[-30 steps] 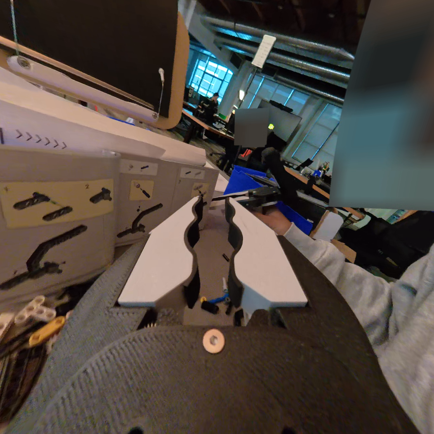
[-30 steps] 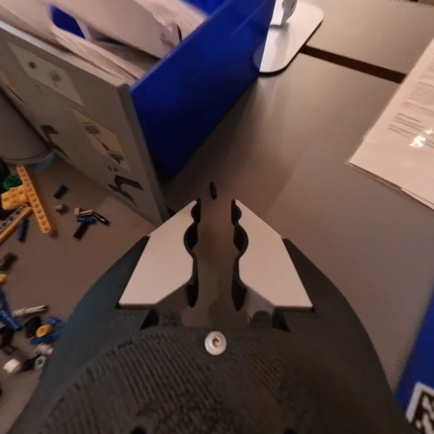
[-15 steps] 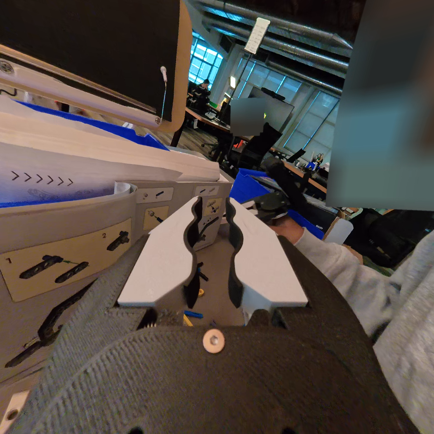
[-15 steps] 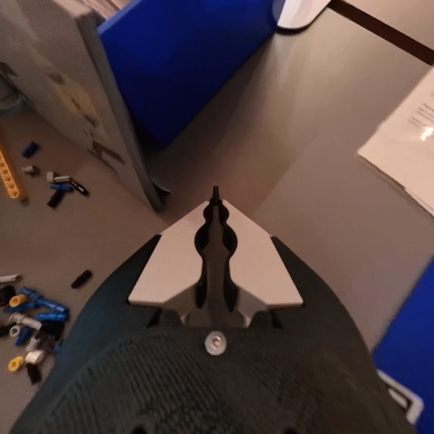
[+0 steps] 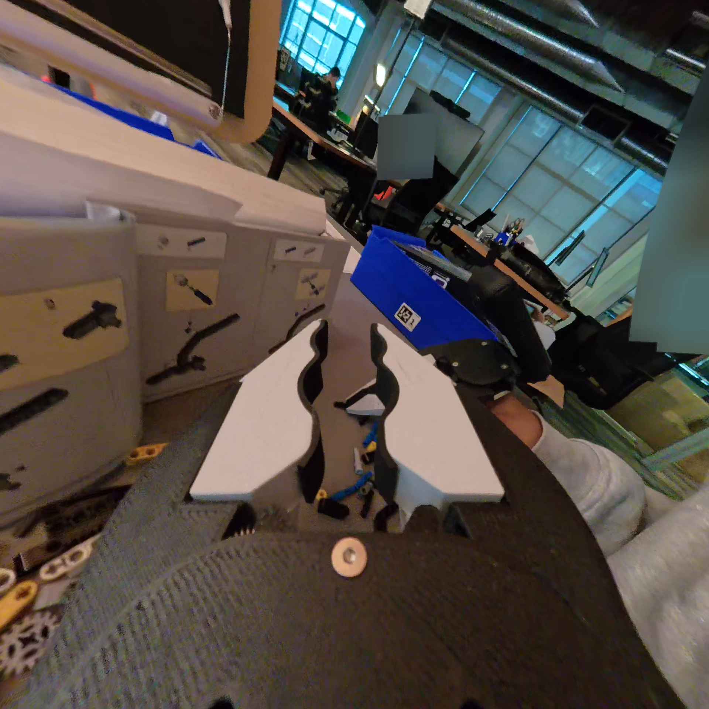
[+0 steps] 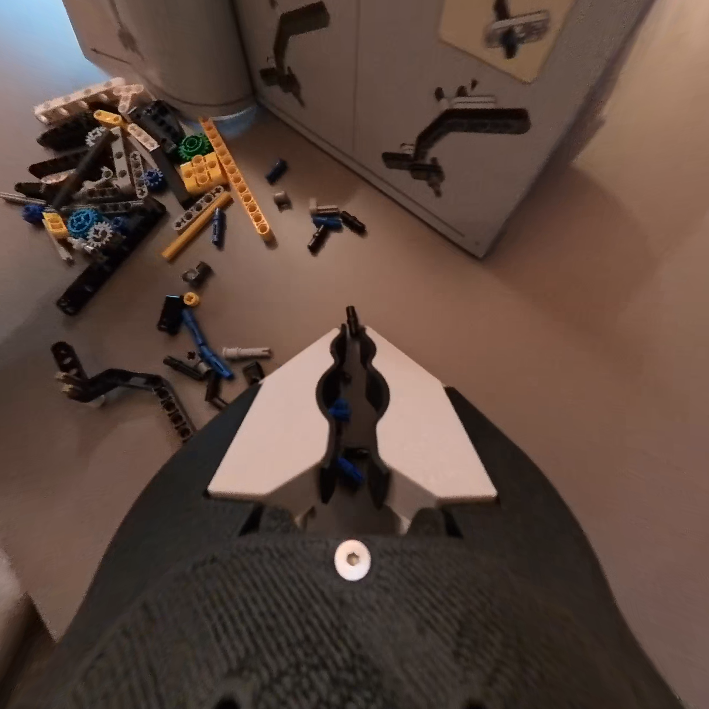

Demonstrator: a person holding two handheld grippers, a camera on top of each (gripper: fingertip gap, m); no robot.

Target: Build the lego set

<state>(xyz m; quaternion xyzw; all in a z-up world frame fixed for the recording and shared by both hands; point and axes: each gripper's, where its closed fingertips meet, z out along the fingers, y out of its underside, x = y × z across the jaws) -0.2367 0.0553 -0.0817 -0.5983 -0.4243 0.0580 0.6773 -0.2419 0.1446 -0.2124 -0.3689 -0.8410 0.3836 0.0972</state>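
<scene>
My right gripper (image 6: 352, 329) is shut on a small black pin (image 6: 351, 315), which sticks out past the fingertips above the brown table. To its left lies a black bent beam assembly (image 6: 115, 383), with loose pins (image 6: 207, 353) beside it and a pile of beams and gears (image 6: 115, 176) farther back. My left gripper (image 5: 348, 329) is open and empty, low over the table. Through its gap I see small loose pins (image 5: 360, 479) and the right gripper's tip holding the pin (image 5: 341, 403).
The open instruction booklet (image 6: 441, 115) stands upright behind the parts and also shows in the left wrist view (image 5: 192, 307). A blue bin (image 5: 414, 303) sits behind the right gripper. A person's grey sleeve (image 5: 598, 479) is at the right. More beams and gears (image 5: 23, 591) lie at the lower left.
My right gripper closed on the black pin, lifted it and swung left toward the loose parts. My left gripper stayed open and shifted its aim slightly.
</scene>
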